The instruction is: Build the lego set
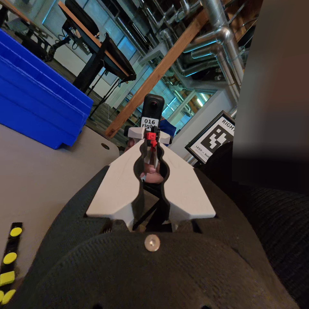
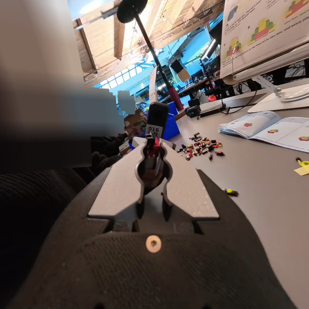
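Observation:
A small red and black lego assembly is held in the air between my two grippers, which face each other tip to tip. My left gripper has its white fingers closed on the near end. My right gripper shows beyond it with its camera above. In the right wrist view, my right gripper is closed on the same assembly, and my left gripper faces it. Which brick each gripper grips is partly hidden by the fingers. A pile of loose red, black and yellow lego pieces lies on the grey table.
Stacked blue bins stand at the left. A black strip with yellow pieces lies near the front. A framed marker sign stands at the right. An open instruction booklet, a monitor, a blue bin and a stray yellow piece are on the table. My left and right fingertips are right by each other.

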Motion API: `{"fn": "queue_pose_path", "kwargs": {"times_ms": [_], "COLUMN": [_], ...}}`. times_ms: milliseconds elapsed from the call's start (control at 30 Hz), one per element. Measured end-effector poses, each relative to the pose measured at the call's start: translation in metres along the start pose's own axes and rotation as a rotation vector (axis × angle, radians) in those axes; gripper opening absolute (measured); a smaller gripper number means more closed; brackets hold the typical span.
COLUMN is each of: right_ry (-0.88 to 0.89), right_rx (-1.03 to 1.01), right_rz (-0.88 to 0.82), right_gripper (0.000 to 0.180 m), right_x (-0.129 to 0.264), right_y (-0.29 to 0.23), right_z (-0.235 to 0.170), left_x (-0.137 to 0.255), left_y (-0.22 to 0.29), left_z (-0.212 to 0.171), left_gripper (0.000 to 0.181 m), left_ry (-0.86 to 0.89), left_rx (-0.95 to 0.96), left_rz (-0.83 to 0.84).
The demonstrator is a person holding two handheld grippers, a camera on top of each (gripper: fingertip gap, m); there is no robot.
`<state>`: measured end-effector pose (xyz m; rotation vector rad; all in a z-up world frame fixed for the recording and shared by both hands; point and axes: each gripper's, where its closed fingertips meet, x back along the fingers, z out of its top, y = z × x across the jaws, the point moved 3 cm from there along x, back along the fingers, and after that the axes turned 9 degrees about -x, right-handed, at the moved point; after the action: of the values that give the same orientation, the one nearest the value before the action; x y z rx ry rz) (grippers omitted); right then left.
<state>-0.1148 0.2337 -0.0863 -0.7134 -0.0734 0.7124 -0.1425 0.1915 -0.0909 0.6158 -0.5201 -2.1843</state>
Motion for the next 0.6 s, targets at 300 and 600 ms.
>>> {"fn": "queue_pose_path", "kwargs": {"times_ms": [300, 600], "right_ry": [0.081, 0.09], "right_rx": [-0.128, -0.173], "right_rz": [0.091, 0.113], "right_gripper": [0.014, 0.013], "right_x": [-0.0042, -0.0025], "right_y": [-0.0037, -0.0014], "right_z": [0.0027, 0.0018], "left_x": [0.0004, -0.0002], "left_y": [0.005, 0.004], "left_z": [0.0062, 0.005], "left_gripper": [0.007, 0.007], "left_ry": [0.091, 0.08], "left_rx": [0.022, 0.012], "left_rz": [-0.027, -0.022]}}
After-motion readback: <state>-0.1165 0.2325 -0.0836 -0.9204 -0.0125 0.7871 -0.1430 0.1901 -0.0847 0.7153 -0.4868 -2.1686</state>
